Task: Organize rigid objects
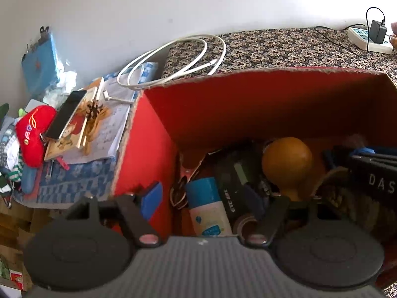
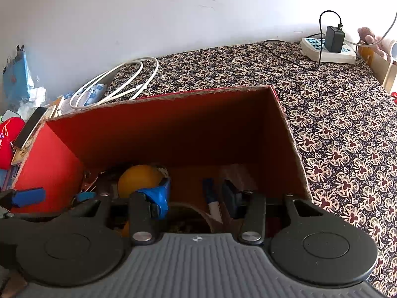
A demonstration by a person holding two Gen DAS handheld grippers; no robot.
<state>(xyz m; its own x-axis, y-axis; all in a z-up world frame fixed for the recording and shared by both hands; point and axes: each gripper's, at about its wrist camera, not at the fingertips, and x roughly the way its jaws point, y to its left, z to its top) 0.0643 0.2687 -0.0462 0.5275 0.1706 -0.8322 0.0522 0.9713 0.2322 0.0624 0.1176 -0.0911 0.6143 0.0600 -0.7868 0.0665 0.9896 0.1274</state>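
A red cardboard box (image 1: 248,104) (image 2: 173,129) stands open on the patterned cloth. Inside lie an orange bulb-shaped object (image 1: 286,160) (image 2: 139,178), a blue-capped bottle (image 1: 208,208), a black device (image 1: 235,181) and a tape roll (image 1: 244,223). My left gripper (image 1: 202,198) hangs open over the box's left end, its blue finger (image 1: 151,198) by the left wall and the bottle below the gap. My right gripper (image 2: 194,198) is open over the box's middle. A thin blue-tipped stick (image 2: 209,193) stands in the gap, untouched. Its black body (image 1: 372,173) shows in the left wrist view.
A coiled white cable (image 1: 173,59) (image 2: 116,84) lies behind the box. Left of the box sit a phone (image 1: 65,114) on books and a red plush (image 1: 32,134). A power strip (image 2: 327,49) with a black charger sits far right, near a hand (image 2: 372,39).
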